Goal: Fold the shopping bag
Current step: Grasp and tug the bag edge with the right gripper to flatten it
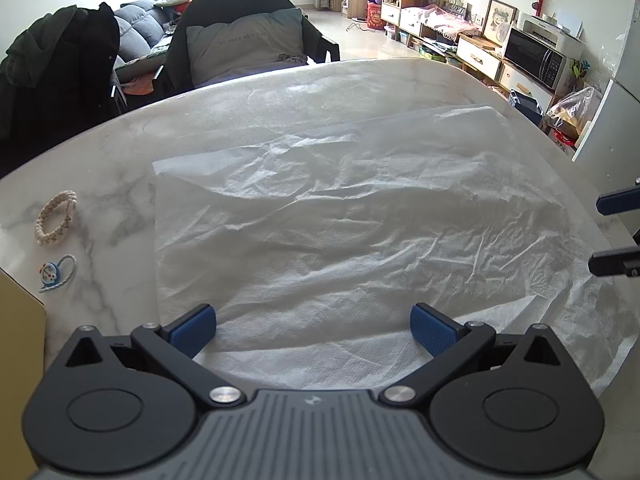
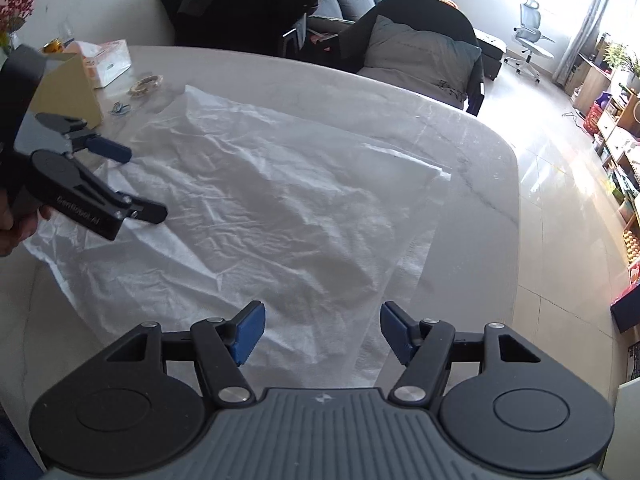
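Shopping bag (image 1: 352, 232): white, crinkled, thin textured material, spread flat across the middle of the marble-patterned worktop (image 1: 120, 152), with a smoother translucent layer showing along its far edge and its near edge close to the worktop's near rim. Left hand-held gripper (image 1: 313, 330): blue-padded fingers spread wide, poised over the bag's near edge, holding nothing; in the right wrist view it appears at the left over the bag's left side, gripped by a hand (image 2: 16, 228). Right hand-held gripper (image 2: 322, 332): fingers likewise spread apart, empty, above the bag's near right portion; its finger tips enter the left wrist view at the right edge. Braided cream bracelet (image 1: 56, 218): on bare worktop left of the bag. Small blue cartoon charm on a loop (image 1: 56, 274): just nearer than the bracelet. Cardboard box (image 2: 66, 88): on the worktop at far left in the right wrist view, with a tissue packet (image 2: 106, 62) beyond it. Dark chair with grey cushion (image 1: 248, 44): at the worktop's far side.
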`<action>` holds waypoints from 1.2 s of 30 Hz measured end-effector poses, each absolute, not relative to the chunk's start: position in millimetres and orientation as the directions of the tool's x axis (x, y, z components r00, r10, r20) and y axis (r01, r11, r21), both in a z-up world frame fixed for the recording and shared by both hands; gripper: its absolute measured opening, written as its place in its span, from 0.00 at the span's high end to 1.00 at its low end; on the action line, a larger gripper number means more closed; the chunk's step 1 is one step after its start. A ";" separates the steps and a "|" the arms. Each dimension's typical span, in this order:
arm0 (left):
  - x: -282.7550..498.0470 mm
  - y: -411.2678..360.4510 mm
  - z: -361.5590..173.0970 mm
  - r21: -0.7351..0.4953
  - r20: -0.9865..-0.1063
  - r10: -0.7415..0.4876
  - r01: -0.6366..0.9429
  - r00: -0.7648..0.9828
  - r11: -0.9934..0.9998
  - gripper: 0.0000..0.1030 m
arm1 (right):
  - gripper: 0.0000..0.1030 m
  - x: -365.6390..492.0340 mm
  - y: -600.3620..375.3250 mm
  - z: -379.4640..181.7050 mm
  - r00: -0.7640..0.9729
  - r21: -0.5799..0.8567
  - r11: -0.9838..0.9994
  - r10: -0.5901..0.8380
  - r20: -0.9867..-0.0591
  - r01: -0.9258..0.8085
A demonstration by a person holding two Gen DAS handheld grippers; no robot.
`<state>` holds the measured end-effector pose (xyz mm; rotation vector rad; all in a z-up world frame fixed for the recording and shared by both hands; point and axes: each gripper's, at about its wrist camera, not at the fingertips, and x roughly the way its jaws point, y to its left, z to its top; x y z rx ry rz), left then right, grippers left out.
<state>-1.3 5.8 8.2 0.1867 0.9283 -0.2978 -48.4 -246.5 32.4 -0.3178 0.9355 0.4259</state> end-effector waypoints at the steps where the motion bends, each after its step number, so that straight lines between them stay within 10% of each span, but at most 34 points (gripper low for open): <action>1: -1.2 5.8 8.3 0.030 -0.809 -0.171 0.331 0.562 0.943 0.00 | 0.35 -54.4 -242.8 31.8 0.515 -0.084 0.859 0.221 -0.828 -0.504; 36: -82.2 57.1 30.8 0.053 -0.862 -0.064 0.215 0.503 0.975 0.01 | 0.04 -70.7 -252.2 2.9 0.436 -0.009 0.880 0.226 -0.871 -0.475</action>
